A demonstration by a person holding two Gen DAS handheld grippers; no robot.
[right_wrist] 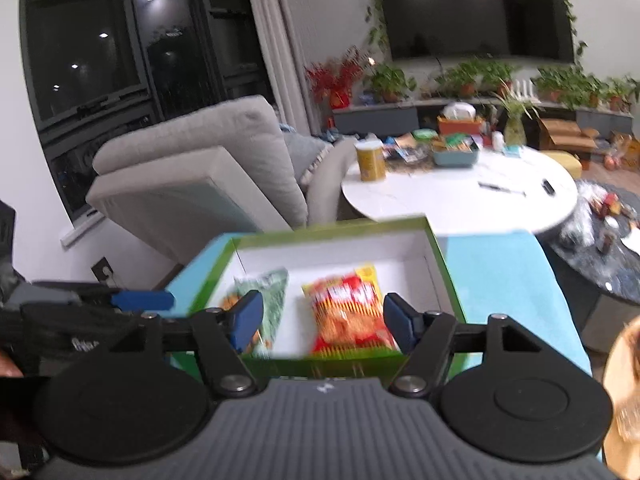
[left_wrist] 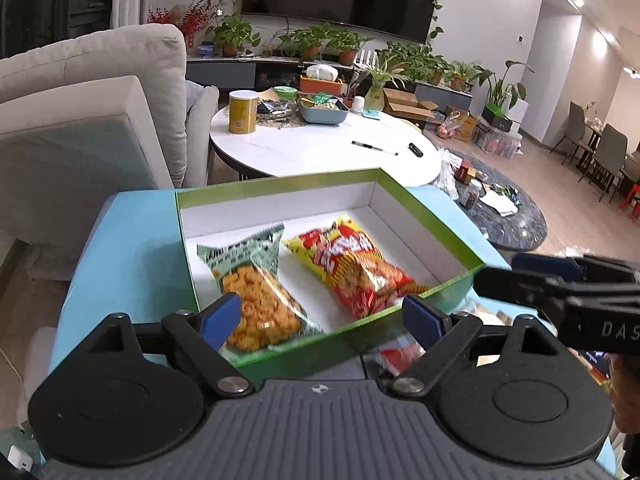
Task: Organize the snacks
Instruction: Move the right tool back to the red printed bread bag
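Snack packets [left_wrist: 256,280] in green box [left_wrist: 424,204], right view blurred; left tool [left_wrist: 322,316], right tool [right_wrist: 323,322] wide, empty.

Left claw [left_wrist: 322,316] and right claw [right_wrist: 323,320] both gape wide, empty, tilted downward.

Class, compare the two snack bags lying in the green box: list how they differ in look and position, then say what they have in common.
The green-topped bag lies on the left of the green box; the red and yellow bag lies on the right. The green-topped bag has a clear lower part showing orange puffs; the red and yellow bag is printed all over. Both lie flat on the white floor, side by side, held by neither gripper.
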